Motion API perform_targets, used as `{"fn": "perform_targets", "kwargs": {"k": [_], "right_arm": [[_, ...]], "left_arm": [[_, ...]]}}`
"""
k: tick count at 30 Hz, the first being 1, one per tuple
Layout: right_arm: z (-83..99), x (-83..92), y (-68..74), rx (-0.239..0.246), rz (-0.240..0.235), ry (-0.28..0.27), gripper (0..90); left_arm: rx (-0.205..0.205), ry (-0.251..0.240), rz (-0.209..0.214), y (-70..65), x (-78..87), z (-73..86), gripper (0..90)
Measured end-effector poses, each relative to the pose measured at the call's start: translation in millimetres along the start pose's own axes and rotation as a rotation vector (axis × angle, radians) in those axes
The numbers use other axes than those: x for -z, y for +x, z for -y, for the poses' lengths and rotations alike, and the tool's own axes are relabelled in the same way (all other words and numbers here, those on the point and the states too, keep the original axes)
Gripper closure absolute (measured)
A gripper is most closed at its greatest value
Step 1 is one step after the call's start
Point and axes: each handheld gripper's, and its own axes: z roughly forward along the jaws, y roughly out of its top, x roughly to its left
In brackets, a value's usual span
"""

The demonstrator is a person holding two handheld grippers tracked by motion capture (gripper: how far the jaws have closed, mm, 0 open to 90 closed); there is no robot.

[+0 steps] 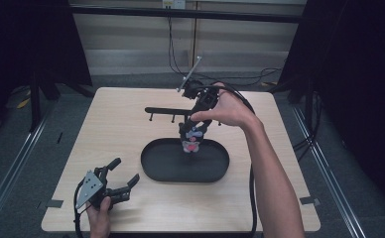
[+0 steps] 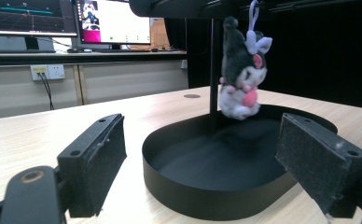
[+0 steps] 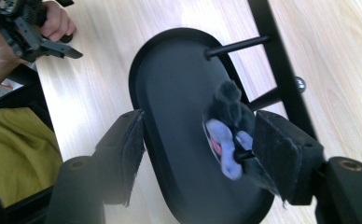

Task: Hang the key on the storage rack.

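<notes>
A small black-and-white plush toy (image 1: pixel 194 141) with a pink spot hangs by a white loop from the black stand's bar (image 1: pixel 165 110), above the black oval tray (image 1: pixel 151 168). My right gripper (image 1: pixel 193 133) points down at it from above, open. In the right gripper view the plush toy (image 3: pixel 226 130) sits just inside the right jaw, blurred, and my right gripper (image 3: pixel 198 149) is wide apart over the tray (image 3: pixel 170 60). My left gripper (image 1: pixel 126 171) rests open on the table at the front left. In its view the plush toy (image 2: pixel 240 79) dangles beyond the tray wall (image 2: pixel 193 200).
The stand's upright post (image 2: pixel 213 70) rises from the tray behind the toy. Its bar carries several short pegs. Light wooden table (image 1: pixel 111 129) lies all around the tray. Monitors and a wall socket stand far behind in the left gripper view.
</notes>
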Motion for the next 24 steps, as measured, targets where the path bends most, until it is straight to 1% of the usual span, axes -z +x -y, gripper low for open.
{"fn": "perform_targets", "kwargs": {"k": [2, 3, 4, 6, 7, 8, 9, 10, 12, 13, 14, 15, 16, 17, 18, 19, 20, 21, 22, 23, 24], "right_arm": [[2.1, 1.3, 5.8, -0.005, -0.005, -0.027, 29.4], [5.5, 1.8, 9.8, 0.0, -0.024, -0.087, 28.9], [5.5, 1.8, 9.8, 0.0, -0.024, -0.087, 28.9], [9.2, 1.5, 13.1, 0.005, -0.034, -0.117, 27.5], [13.3, 1.0, 15.6, 0.0, -0.043, -0.141, 27.1], [13.3, 1.0, 15.6, 0.0, -0.043, -0.141, 27.1], [18.3, 0.8, 19.0, 0.001, -0.048, -0.172, 25.2], [18.3, 0.8, 19.0, 0.001, -0.048, -0.172, 25.2], [23.2, 0.4, 22.5, 0.004, -0.046, -0.194, 23.9], [25.7, -0.1, 24.6, 0.011, -0.053, -0.204, 22.4], [28.9, -0.7, 27.1, 0.011, -0.074, -0.22, 22.4], [30.8, -0.7, 28.2, 0.014, -0.077, -0.231, 22.5], [33.3, -0.6, 30.5, 0.013, -0.068, -0.247, 21.6], [38.8, 0.2, 35.4, 0.028, -0.057, -0.281, 21.6], [41.5, 0.3, 37.7, 0.036, -0.049, -0.297, 21.5], [41.5, 0.3, 37.7, 0.036, -0.049, -0.297, 21.5], [48.1, 0.7, 42.7, 0.039, -0.038, -0.325, 21.0], [48.1, 0.7, 42.7, 0.039, -0.038, -0.325, 21.0], [51.8, 0.9, 44.9, 0.041, -0.033, -0.345, 21.0], [58.8, 0.0, 48.9, 0.037, -0.011, -0.381, 19.4], [58.8, 0.0, 48.9, 0.037, -0.011, -0.381, 19.4]], "left_arm": [[0.0, 0.0, 0.0, 0.0, 0.0, 0.0, 15.5], [0.001, 0.0, 0.0, 0.0, 0.0, 0.0, 15.5], [0.001, 0.0, 0.0, 0.0, 0.0, 0.0, 15.5], [0.0, 0.0, 0.0, 0.0, 0.0, 0.0, 15.5], [0.001, -0.001, 0.0, 0.0, 0.0, 0.0, 15.5], [0.001, -0.001, 0.0, 0.0, 0.0, 0.0, 15.5], [-0.001, 0.001, 0.001, 0.1, 0.0, 0.0, 15.5], [-0.001, 0.001, 0.001, 0.1, 0.0, 0.0, 15.5], [0.001, 0.0, 0.0, 0.0, 0.0, 0.0, 15.5], [0.001, 0.0, -0.001, 0.0, 0.0, 0.0, 15.4], [0.0, 0.001, -0.002, 0.0, 0.1, 0.0, 15.4], [-0.003, 0.004, -0.006, 0.1, 0.4, -0.2, 15.3], [-0.003, 0.004, -0.009, 0.1, 0.4, -0.2, 15.3], [-0.004, 0.005, -0.015, 0.0, 0.4, -0.2, 15.3], [-0.004, 0.005, -0.015, 0.0, 0.4, -0.2, 15.3], [-0.004, 0.005, -0.016, 0.0, 0.4, -0.2, 15.3], [-0.005, 0.005, -0.016, 0.0, 0.4, -0.2, 15.3], [-0.004, 0.006, -0.017, 0.0, 0.4, -0.2, 15.3], [-0.003, 0.007, -0.019, 0.0, 0.4, -0.2, 15.3], [-0.006, 0.008, -0.024, 0.2, 0.4, -0.3, 15.3], [0.001, 0.003, -0.026, -0.2, 0.0, -0.1, 15.3]]}}
